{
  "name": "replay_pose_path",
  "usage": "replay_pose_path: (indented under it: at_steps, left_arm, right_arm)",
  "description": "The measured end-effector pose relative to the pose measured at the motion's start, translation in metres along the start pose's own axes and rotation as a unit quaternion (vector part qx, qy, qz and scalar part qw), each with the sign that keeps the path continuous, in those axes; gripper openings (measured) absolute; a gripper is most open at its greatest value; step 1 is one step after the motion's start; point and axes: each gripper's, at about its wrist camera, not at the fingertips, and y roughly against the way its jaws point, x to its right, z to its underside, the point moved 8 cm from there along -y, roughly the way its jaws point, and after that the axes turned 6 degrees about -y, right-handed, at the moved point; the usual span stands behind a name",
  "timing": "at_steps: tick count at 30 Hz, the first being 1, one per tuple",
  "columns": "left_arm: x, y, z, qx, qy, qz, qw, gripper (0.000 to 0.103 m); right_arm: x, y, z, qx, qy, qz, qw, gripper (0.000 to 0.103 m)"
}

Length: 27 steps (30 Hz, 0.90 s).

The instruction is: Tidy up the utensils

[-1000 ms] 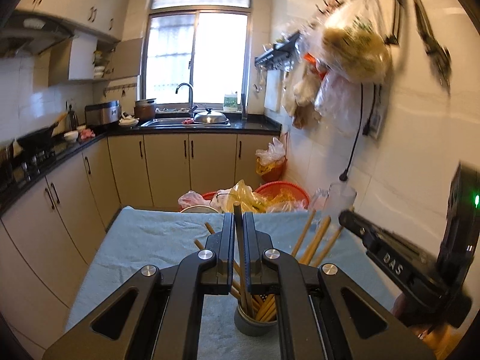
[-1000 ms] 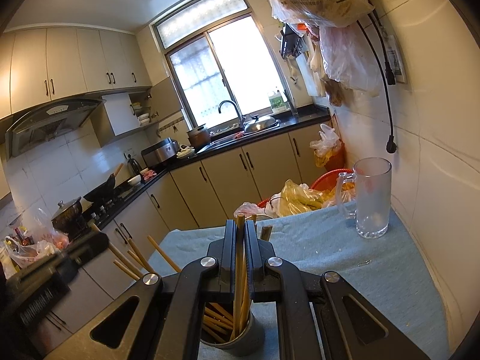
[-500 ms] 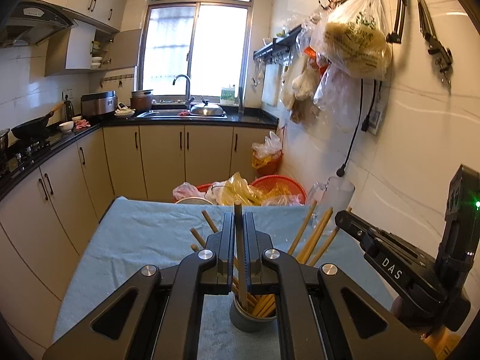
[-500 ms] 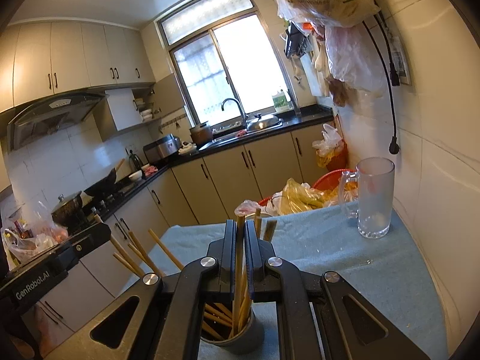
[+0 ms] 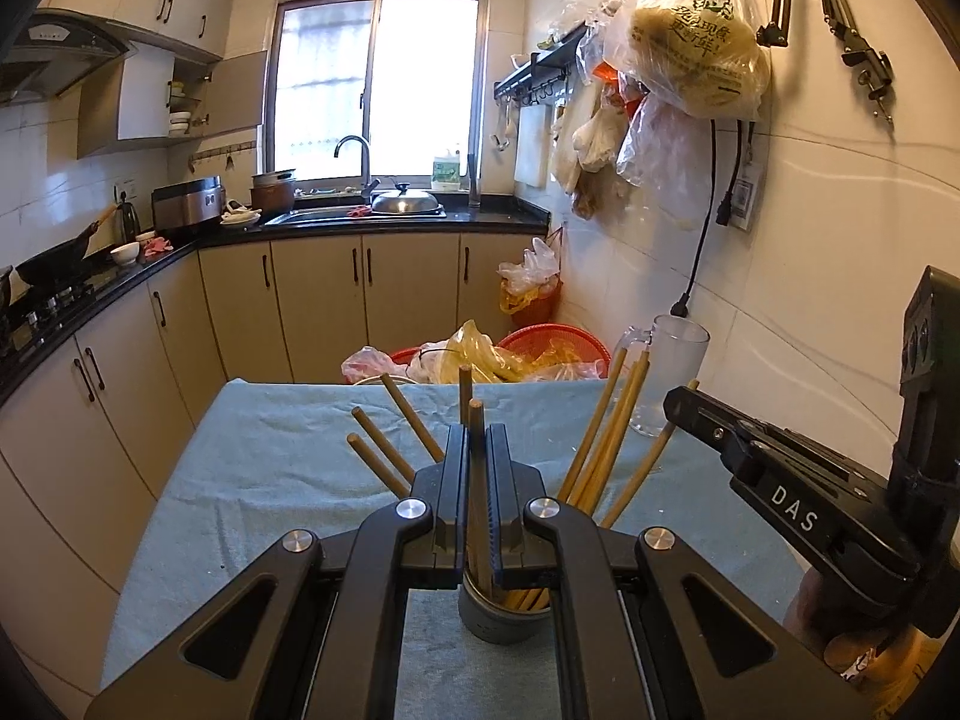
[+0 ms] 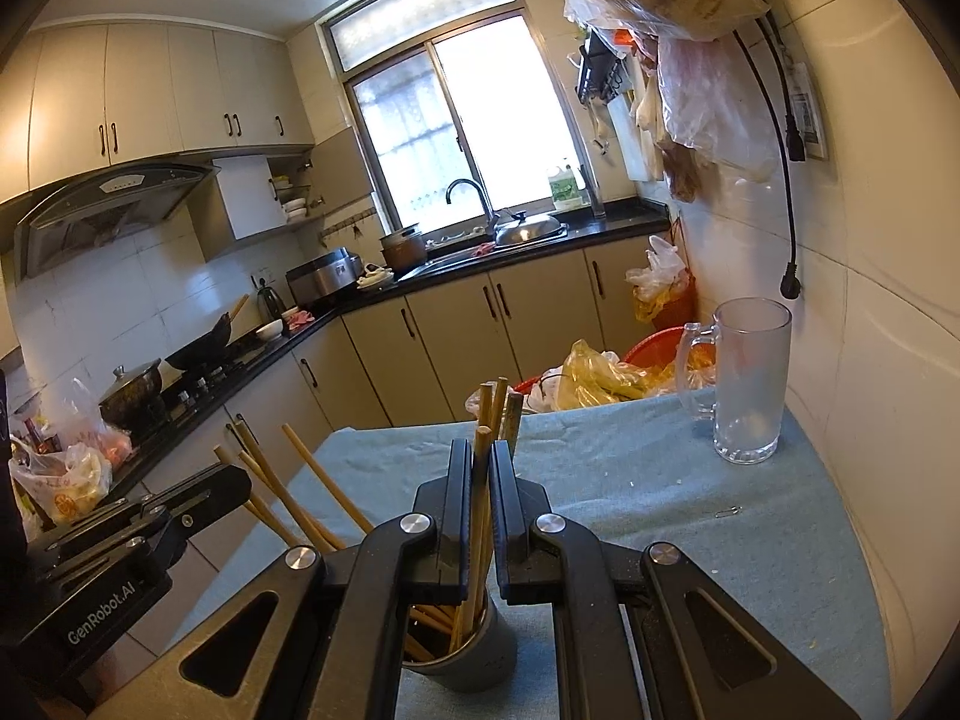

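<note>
A grey cup [image 5: 498, 621] stands on the blue-grey cloth of the table [image 5: 270, 468], with several wooden chopsticks [image 5: 606, 438] fanned out of it. My left gripper [image 5: 477, 441] is shut on a dark chopstick [image 5: 476, 414] that stands upright, its lower end down in the cup. In the right wrist view my right gripper [image 6: 480, 453] is shut on a pale chopstick [image 6: 482, 438], which also reaches into the same cup [image 6: 480, 657]. Both grippers hover just above the cup's rim, side by side.
A clear glass mug [image 6: 747, 387] stands at the table's far right by the tiled wall. Red baskets with plastic bags [image 5: 516, 354] sit beyond the far edge. Bags hang from wall hooks [image 5: 690, 36]. A small clip [image 6: 727, 512] lies on the cloth.
My left gripper has sunk a little toward the cup with its chopstick. The right gripper has stayed almost still, and both stay shut.
</note>
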Motion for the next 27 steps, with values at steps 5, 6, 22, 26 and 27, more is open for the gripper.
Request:
replay_pose_path:
  at_steps: [5,6,22,26,27]
  left_arm:
    - [-0.0011,0.0023,0.0023,0.000,-0.003,0.003,1.0000,0.005]
    - [-0.0011,0.0019,0.0023,0.000,-0.002,0.003,1.0000,0.005]
    - [-0.0018,0.0043,0.0035,-0.001,-0.002,0.008,1.0000,0.005]
    - [-0.0002,0.0033,0.0047,-0.002,-0.010,0.002,0.9999,0.005]
    - [0.0002,0.0040,0.0044,-0.003,-0.011,0.004,0.9999,0.005]
  right_arm:
    - [0.0013,0.0004,-0.0013,0.000,-0.007,-0.001,1.000,0.006]
    - [0.0012,0.0010,-0.0021,0.001,-0.009,-0.001,1.000,0.006]
    - [-0.0075,0.0017,-0.0036,0.007,-0.004,-0.003,1.000,0.006]
    - [-0.0076,-0.0018,-0.0001,-0.001,-0.002,-0.002,1.000,0.006]
    - [-0.0075,-0.0022,0.0010,0.001,0.001,0.001,1.000,0.006]
